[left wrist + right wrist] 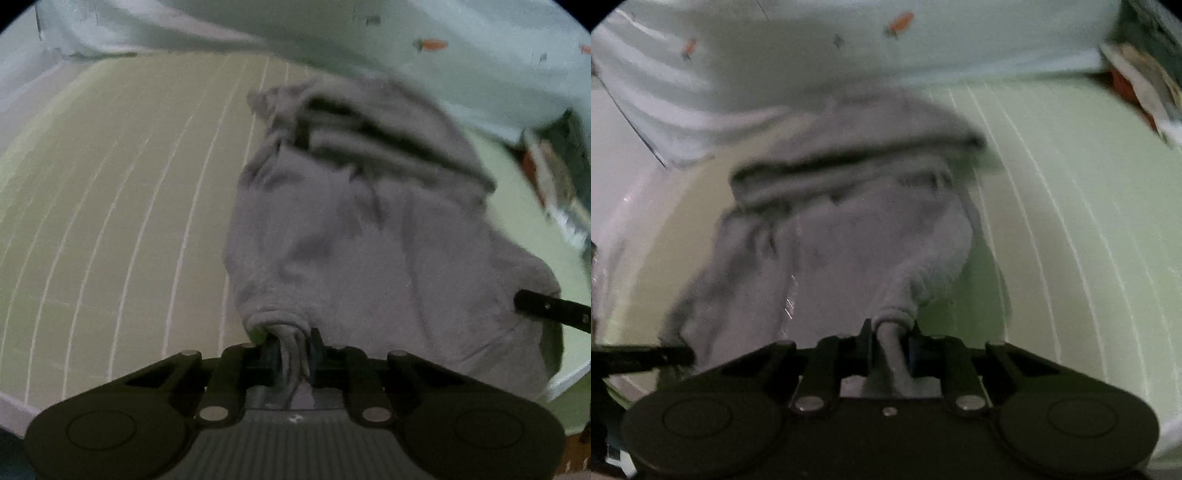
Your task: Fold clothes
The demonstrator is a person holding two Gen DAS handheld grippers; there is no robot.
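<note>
Grey sweatshirt (351,229) lies crumpled on the pale green lined mat (122,206), its bulk stretching forward and away from both grippers, long axis roughly along their pointing direction. Left gripper (293,350) has its fingers clamped on a bunched hem edge at the garment's near left corner, and right gripper (892,339) is clamped on a rolled cuff-like edge at the near right. Both point steeply down, side by side, neither nearer; next move likely lifts the near edge toward the far side.
</note>
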